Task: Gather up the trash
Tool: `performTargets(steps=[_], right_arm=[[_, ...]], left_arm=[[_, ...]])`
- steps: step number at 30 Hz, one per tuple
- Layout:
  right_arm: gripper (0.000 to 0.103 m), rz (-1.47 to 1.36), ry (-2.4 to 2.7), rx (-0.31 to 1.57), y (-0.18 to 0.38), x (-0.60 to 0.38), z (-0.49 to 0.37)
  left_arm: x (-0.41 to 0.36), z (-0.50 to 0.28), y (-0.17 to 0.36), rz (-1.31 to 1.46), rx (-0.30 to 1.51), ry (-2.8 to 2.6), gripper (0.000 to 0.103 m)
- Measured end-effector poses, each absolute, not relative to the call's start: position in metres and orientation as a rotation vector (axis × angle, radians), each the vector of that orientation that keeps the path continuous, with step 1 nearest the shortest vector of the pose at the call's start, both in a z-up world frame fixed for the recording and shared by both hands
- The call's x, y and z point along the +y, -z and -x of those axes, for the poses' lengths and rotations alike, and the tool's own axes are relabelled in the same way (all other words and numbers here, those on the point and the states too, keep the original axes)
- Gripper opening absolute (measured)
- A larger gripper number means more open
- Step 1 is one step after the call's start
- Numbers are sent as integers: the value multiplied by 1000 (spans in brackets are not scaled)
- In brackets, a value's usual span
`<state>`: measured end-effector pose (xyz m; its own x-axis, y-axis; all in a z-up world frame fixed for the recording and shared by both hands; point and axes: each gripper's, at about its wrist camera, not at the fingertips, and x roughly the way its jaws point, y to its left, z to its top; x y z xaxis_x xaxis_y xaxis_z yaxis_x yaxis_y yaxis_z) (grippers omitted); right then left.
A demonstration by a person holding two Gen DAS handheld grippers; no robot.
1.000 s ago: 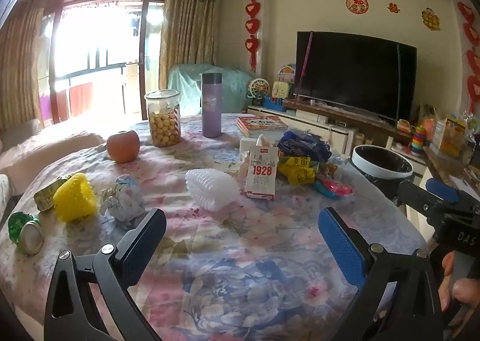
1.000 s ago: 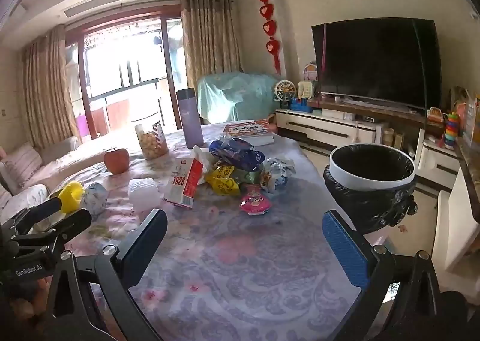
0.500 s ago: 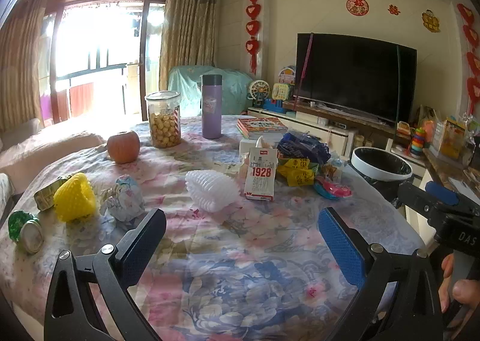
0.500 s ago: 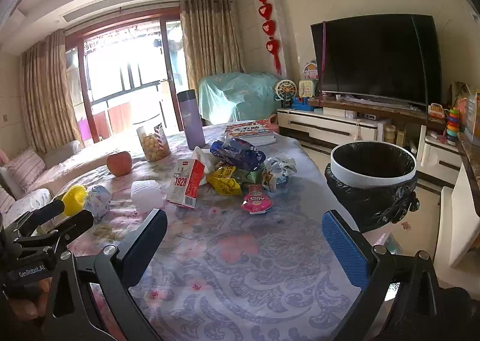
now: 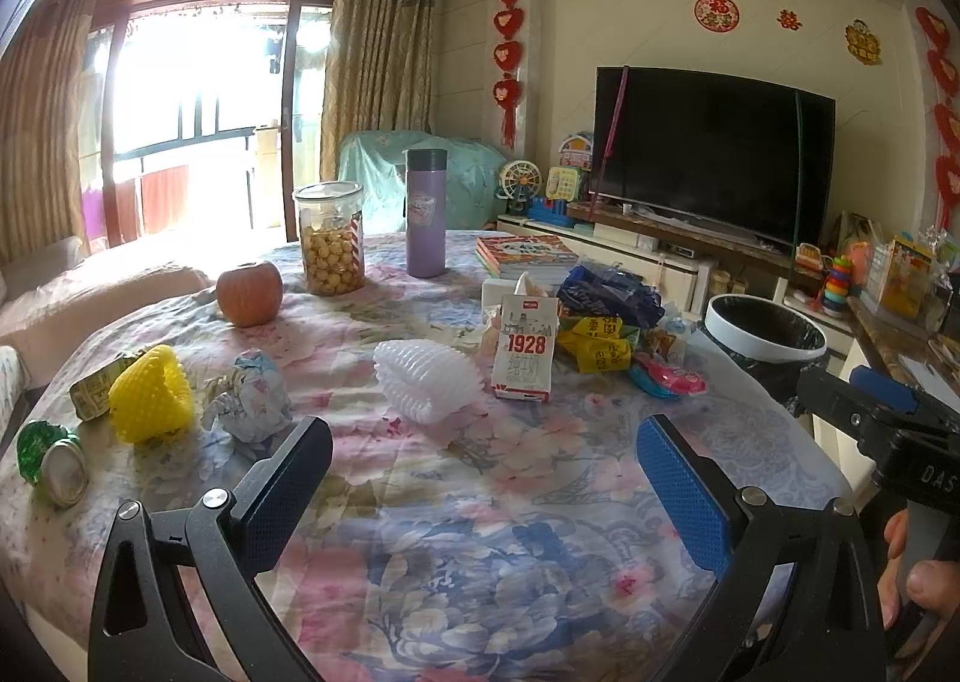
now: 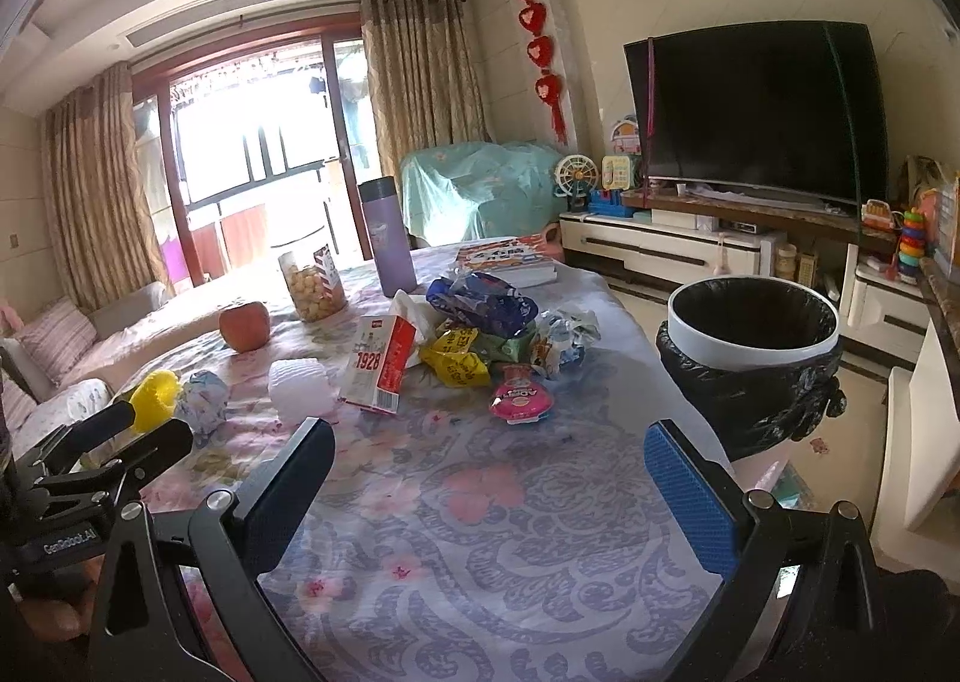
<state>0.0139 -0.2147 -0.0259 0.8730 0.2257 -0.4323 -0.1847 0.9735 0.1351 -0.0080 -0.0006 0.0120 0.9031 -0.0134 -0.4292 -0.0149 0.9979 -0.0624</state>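
1. Far left edge of tabletop (image 5: 480,502): crushed green can (image 5: 51,457) on its side, a flattened green carton (image 5: 96,391) just behind it.
2. Yellow foam net (image 5: 153,400) beside the carton; crumpled printed paper ball (image 5: 252,400) just right of it.
3. Left gripper (image 5: 483,487): jaws released, spread wide, holding nothing, hovering above bare floral cloth at the near edge. Paper ball sits just past the left finger.
4. Behind these, not trash: apple (image 5: 249,292), snack jar (image 5: 330,238), purple flask (image 5: 426,214), all upright, far side of tabletop.
5. Centre: white foam net (image 5: 423,382), then milk carton marked 1928 (image 5: 525,349) standing upright just right of it. Whether they touch, cannot tell.
6. Right of carton: wrapper pile, with blue bag (image 5: 612,295) on top and yellow wrappers (image 5: 594,346) under it; pink packet (image 5: 666,382) at the near edge of the pile. Stack of books (image 5: 522,253) behind.
7. Right gripper (image 6: 489,481): jaws released, wide apart, empty, above the cloth near the tabletop's right edge. Pink packet lies ahead, between the fingers' lines of sight, well apart from them.
8. Trash bin (image 6: 753,346) with black liner stands on the floor just off the tabletop's right edge, mouth open.
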Motion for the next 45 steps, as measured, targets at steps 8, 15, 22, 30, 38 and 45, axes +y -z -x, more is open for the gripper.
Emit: performTargets(steps=[8,15,22,30,38,45], right_arm=[[103,-94,-224,458,25,-214,-13],[103,-95,-226,458,25,-214,-13],[103,-95,-226,458,25,-213,-13],[103,-97,-227,460,26,-212,-13],[103,-98,-230,465,28,-210,-12],[103,-98,-244,496,35,-209,-18]], left_arm=[[-2,8,-12,61,441,0,102],[0,6,-12,62,445,0,102],[1,7,-11,64,445,-1,102],[0,8,-6,64,443,-2,102],[0,6,-3,64,448,-2,102],[5,1,2,73,467,-8,102]])
